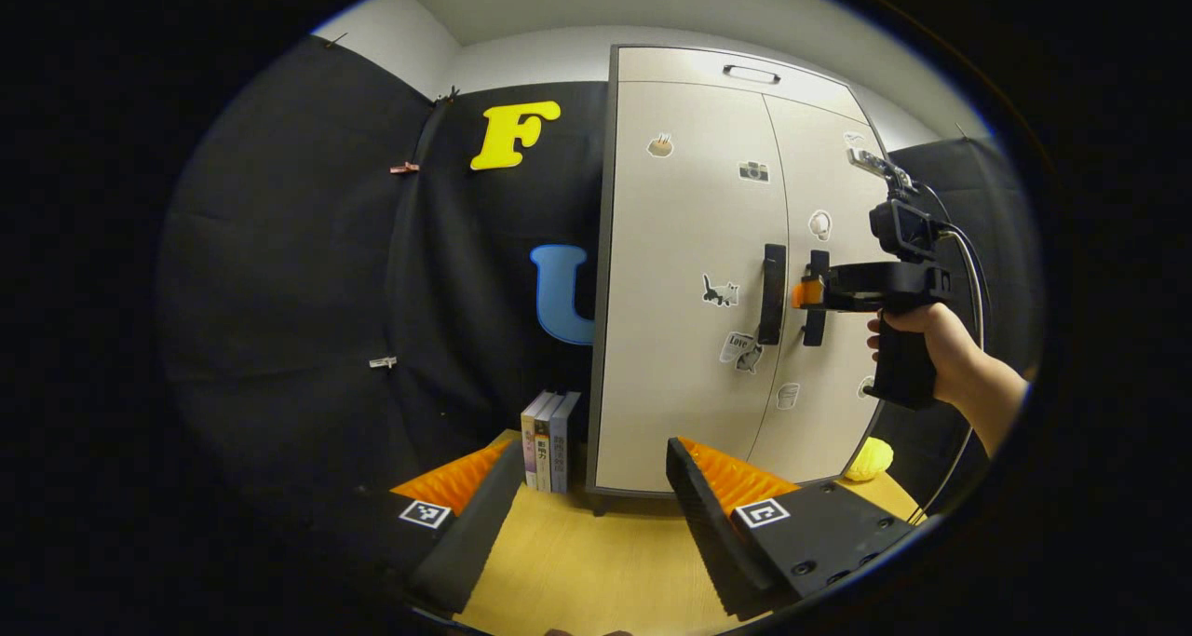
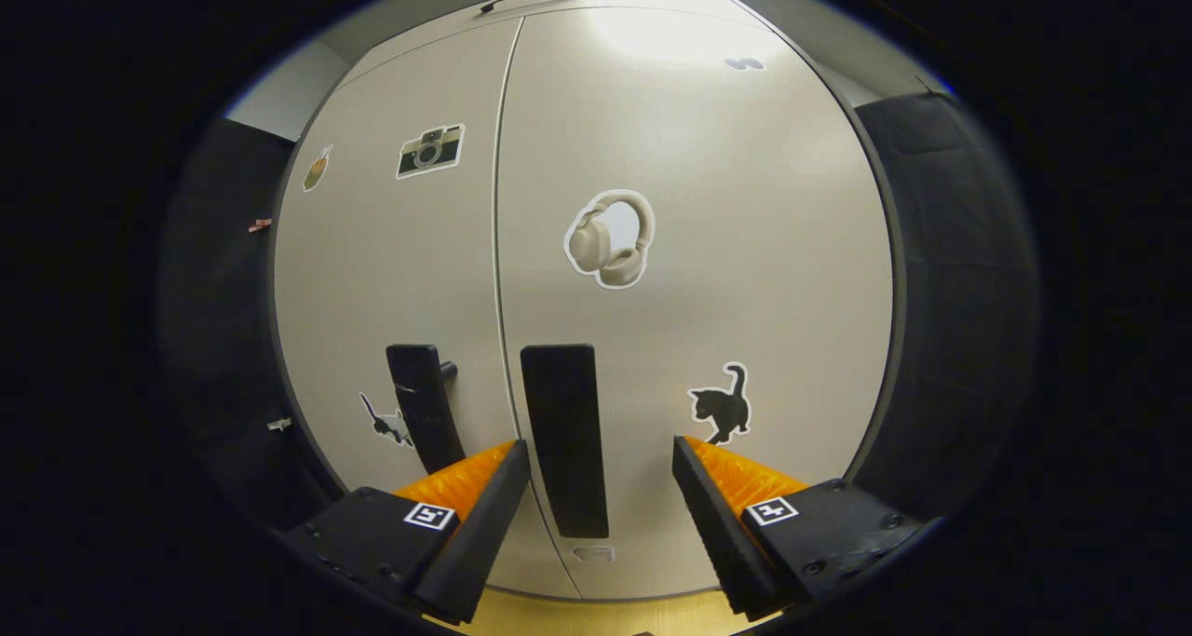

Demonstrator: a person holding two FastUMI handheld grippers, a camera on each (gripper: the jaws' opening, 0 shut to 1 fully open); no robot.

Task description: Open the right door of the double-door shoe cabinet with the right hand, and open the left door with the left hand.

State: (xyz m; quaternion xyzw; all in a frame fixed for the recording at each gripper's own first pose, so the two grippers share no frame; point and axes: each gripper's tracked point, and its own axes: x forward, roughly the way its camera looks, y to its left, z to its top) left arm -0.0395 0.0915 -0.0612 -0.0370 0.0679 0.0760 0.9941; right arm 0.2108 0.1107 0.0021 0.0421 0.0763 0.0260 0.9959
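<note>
Right gripper view looks straight at the cabinet [image 2: 708, 198], both doors shut, with the right gripper [image 2: 601, 473] spread wide and the right handle [image 2: 563, 436] standing between its fingers, which do not yet press on it. The left handle [image 2: 424, 417] sits just beside, across the seam. To do this step well, I judge the fingers should go a little further in so they flank the bar, close squarely on it, then pull along the door's arc, swinging out to the right rather than straight back, so the grip does not slip off. Left gripper view shows the left gripper [image 1: 591, 487] also spread, holding nothing, well back from the cabinet [image 1: 689, 385]; farther off a hand [image 1: 931, 338] holds the right gripper [image 1: 808, 293] at the right handle [image 1: 816, 299], next to the left handle [image 1: 771, 293]. The cabinet stands on a pale wood tabletop [image 1: 577, 561], with books [image 1: 549, 440] upright against its left side and a yellow object [image 1: 868, 459] by its right foot. Black cloth hangs around the booth, white wall above.
</note>
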